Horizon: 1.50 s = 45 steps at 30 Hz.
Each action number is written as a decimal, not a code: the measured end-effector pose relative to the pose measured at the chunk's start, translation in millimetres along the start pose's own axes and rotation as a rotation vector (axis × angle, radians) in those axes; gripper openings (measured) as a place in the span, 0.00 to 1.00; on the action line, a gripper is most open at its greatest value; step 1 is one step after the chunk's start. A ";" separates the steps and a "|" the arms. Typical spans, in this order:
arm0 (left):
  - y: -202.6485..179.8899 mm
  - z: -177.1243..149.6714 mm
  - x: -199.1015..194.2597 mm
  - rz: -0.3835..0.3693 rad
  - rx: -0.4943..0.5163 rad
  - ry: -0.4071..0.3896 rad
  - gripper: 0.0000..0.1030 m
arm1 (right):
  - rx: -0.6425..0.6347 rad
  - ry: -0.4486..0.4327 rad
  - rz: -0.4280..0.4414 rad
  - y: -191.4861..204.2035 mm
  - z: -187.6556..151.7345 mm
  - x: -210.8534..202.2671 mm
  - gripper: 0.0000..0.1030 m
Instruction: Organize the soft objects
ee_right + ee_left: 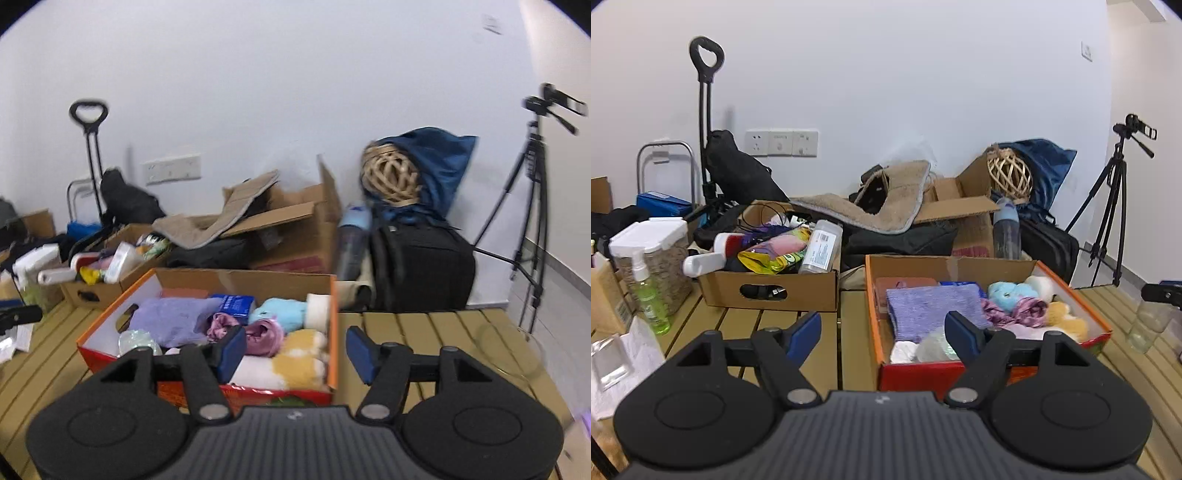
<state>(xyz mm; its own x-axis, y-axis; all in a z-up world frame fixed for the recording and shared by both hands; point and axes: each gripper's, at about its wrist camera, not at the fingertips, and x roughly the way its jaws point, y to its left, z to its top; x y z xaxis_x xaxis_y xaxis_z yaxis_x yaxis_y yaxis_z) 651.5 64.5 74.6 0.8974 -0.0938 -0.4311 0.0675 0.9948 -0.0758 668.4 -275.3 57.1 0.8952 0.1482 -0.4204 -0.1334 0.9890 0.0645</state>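
Observation:
An orange-rimmed shoebox (873, 314) (334, 332) stands on the slatted table and holds soft things: a purple cloth (931, 306) (166, 317), a light blue plush (1006, 295) (280, 312), a pink scrunched cloth (1023, 312) (264, 332), a yellow and white plush (1065, 319) (299, 356) and white pieces (905, 350). My left gripper (882, 332) is open and empty, above the box's near left corner. My right gripper (295, 347) is open and empty, over the box's near right corner.
A cardboard box (772, 284) (96, 291) of bottles and packets stands to the left. A green spray bottle (650, 302) and a lidded canister (653, 254) are further left. A glass jar (1148, 325) is at the right. Boxes, bags and a tripod (532, 206) are behind.

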 end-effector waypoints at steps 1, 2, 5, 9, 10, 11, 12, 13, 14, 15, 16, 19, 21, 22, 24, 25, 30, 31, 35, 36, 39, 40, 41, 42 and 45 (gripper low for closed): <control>-4.5 -0.8 -10.1 0.001 0.006 -0.003 0.74 | 0.002 -0.011 0.005 0.0 -2.2 -10.1 0.61; -8.2 -2.5 -19.8 0.003 0.014 -0.010 0.74 | -0.005 -0.019 0.011 1.7 -4.4 -19.1 0.61; -19.0 -11.4 -60.2 0.006 0.023 -0.036 0.74 | -0.017 -0.052 0.023 6.6 -12.2 -51.9 0.62; -30.3 -33.8 -130.7 -0.006 0.005 -0.087 0.74 | 0.012 -0.111 0.048 15.7 -36.2 -116.2 0.65; -33.6 -42.0 -151.3 -0.007 0.006 -0.099 0.75 | 0.013 -0.124 0.057 18.1 -44.5 -133.9 0.67; -36.8 -49.0 -168.3 -0.006 0.011 -0.107 0.76 | 0.013 -0.137 0.063 21.2 -54.3 -152.5 0.67; -39.9 -55.3 -184.7 -0.002 0.019 -0.112 0.76 | 0.011 -0.147 0.063 24.8 -63.8 -170.5 0.67; -43.2 -63.5 -206.0 -0.001 0.029 -0.122 0.77 | 0.010 -0.157 0.063 28.9 -75.3 -192.4 0.67; -46.0 -70.1 -223.1 -0.005 0.037 -0.134 0.78 | 0.012 -0.164 0.066 31.5 -84.6 -209.6 0.67; -48.7 -77.5 -240.4 -0.009 0.042 -0.151 0.81 | 0.012 -0.173 0.071 35.2 -94.4 -228.1 0.69; -51.1 -87.2 -261.2 -0.015 0.049 -0.172 0.86 | 0.006 -0.188 0.075 39.2 -106.8 -248.4 0.75; -57.2 -116.5 -313.3 -0.006 0.044 -0.215 0.91 | -0.025 -0.222 0.062 53.0 -140.8 -298.3 0.78; -59.3 -136.7 -342.6 -0.008 0.030 -0.218 0.95 | -0.034 -0.226 0.058 62.6 -163.5 -327.3 0.78; -61.2 -149.9 -359.3 -0.012 0.027 -0.225 1.00 | -0.047 -0.226 0.069 68.2 -174.5 -341.6 0.78; -67.6 -175.4 -389.1 -0.006 0.056 -0.246 1.00 | -0.058 -0.238 0.089 77.3 -198.8 -371.0 0.79; -71.6 -188.3 -404.3 -0.001 0.081 -0.250 1.00 | -0.058 -0.238 0.097 81.0 -209.9 -383.4 0.79; -76.7 -233.1 -463.9 0.041 0.067 -0.290 1.00 | -0.098 -0.276 0.104 101.2 -256.5 -440.8 0.88; -77.5 -241.3 -474.7 0.046 0.068 -0.298 1.00 | -0.107 -0.284 0.110 103.8 -264.2 -450.7 0.89; -80.5 -265.1 -501.9 0.067 0.101 -0.312 1.00 | -0.118 -0.299 0.111 112.5 -287.8 -483.2 0.89; -81.1 -270.4 -507.4 0.065 0.094 -0.312 1.00 | -0.119 -0.307 0.116 114.8 -293.3 -491.0 0.90; -80.2 -282.5 -519.2 0.051 0.067 -0.295 1.00 | -0.141 -0.325 0.115 120.7 -304.4 -507.4 0.91; -80.9 -285.6 -521.8 0.045 0.064 -0.290 1.00 | -0.141 -0.331 0.106 122.3 -308.4 -512.2 0.91; -81.7 -288.3 -524.0 0.041 0.061 -0.285 1.00 | -0.135 -0.334 0.103 123.1 -310.6 -515.4 0.92; -82.4 -290.7 -525.9 0.040 0.057 -0.281 1.00 | -0.120 -0.337 0.102 123.4 -313.7 -518.5 0.92; -83.1 -299.0 -533.6 0.031 0.043 -0.273 1.00 | -0.054 -0.344 0.109 122.7 -324.4 -524.4 0.92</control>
<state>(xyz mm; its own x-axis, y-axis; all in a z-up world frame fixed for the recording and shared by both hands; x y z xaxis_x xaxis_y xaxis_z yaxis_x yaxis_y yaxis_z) 36.6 20.2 42.1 0.9832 -0.0549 -0.1738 0.0513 0.9984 -0.0253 44.7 -231.1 -8.2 0.9638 0.2530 -0.0841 -0.2503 0.9673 0.0409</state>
